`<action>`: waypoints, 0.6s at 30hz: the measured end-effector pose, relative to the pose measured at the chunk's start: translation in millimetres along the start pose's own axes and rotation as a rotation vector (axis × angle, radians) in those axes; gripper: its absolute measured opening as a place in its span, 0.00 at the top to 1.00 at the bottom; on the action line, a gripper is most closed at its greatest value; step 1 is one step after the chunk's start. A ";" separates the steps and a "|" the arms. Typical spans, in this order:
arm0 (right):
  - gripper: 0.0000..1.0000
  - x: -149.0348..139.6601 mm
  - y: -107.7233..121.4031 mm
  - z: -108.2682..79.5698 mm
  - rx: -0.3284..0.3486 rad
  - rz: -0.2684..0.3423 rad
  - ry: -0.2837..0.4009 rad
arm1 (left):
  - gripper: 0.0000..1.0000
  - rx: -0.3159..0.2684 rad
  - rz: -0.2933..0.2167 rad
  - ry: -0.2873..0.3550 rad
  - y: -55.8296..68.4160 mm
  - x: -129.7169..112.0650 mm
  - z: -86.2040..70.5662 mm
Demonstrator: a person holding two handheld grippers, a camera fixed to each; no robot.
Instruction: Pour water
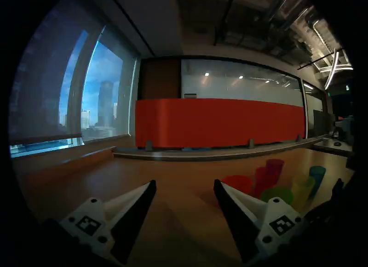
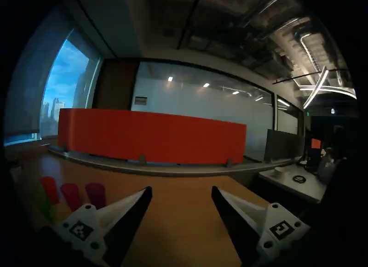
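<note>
Several colored cups [image 1: 272,173] near left gripper [image 1: 184,182]

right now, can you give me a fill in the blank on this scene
The left tool and right tool both have jaws standing ____.
The coloured cups stand on the ____.
In the left gripper view the cups appear on the ____ side.
Missing: open; table; right.

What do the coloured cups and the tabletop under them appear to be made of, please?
The coloured tumbler cups look like translucent plastic: light glows through their tinted walls, though tinted glass is possible. The orange-brown tabletop looks like smooth wood or laminate, with a soft sheen.
</note>
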State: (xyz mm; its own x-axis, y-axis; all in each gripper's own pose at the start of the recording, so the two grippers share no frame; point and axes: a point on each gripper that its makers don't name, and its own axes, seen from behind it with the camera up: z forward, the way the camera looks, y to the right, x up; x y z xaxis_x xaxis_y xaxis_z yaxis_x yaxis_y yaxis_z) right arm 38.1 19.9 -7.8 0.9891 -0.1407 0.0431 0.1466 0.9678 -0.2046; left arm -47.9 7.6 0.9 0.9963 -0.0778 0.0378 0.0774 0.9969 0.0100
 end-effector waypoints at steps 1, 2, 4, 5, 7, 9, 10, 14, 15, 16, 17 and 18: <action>0.00 0.2 -0.2 0.0 0.001 0.000 0.000 | 0.08 -0.001 0.000 0.000 0.3 -0.1 -0.1; 0.00 0.5 -0.5 0.0 0.002 0.001 -0.001 | 0.08 -0.002 0.000 0.000 0.6 -0.2 -0.3; 0.00 1.2 -0.8 0.0 0.003 0.001 0.000 | 0.08 -0.004 0.000 0.000 1.1 -0.4 -0.4; 0.00 1.6 -0.9 0.1 0.003 0.002 0.000 | 0.07 -0.004 0.000 0.001 1.3 -0.5 -0.5; 0.00 2.0 -1.2 0.2 0.004 0.002 0.001 | 0.08 -0.005 0.001 0.000 1.5 -0.6 -0.5; 0.00 2.2 -1.5 0.2 0.006 0.002 0.002 | 0.08 -0.005 0.001 -0.001 1.6 -0.8 -0.5; 0.00 2.3 -1.5 0.0 0.007 0.001 0.002 | 0.08 -0.006 0.001 -0.001 1.7 -0.8 -0.5; 0.00 2.5 -0.6 0.0 0.007 -0.005 0.003 | 0.07 -0.006 0.001 -0.001 1.9 -1.0 -0.6; 0.00 2.5 -0.3 0.0 0.007 -0.006 0.004 | 0.08 -0.006 0.000 -0.001 1.9 -1.1 -0.6; 0.00 2.4 -0.2 -0.2 0.008 -0.006 0.006 | 0.08 -0.006 0.000 -0.001 1.8 -1.1 -0.7; 0.00 2.4 -0.1 -0.5 0.009 -0.007 0.007 | 0.07 -0.006 0.000 -0.001 1.7 -1.1 -0.7; 0.00 2.3 0.0 -0.7 0.010 -0.006 0.009 | 0.07 -0.006 0.000 -0.001 1.6 -1.1 -0.7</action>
State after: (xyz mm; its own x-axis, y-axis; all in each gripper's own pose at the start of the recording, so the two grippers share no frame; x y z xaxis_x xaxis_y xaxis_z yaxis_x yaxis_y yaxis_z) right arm 40.3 19.4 -8.4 0.9882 -0.1487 0.0357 0.1528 0.9690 -0.1944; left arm -48.9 9.2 0.1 0.9962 -0.0774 0.0389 0.0773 0.9970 0.0038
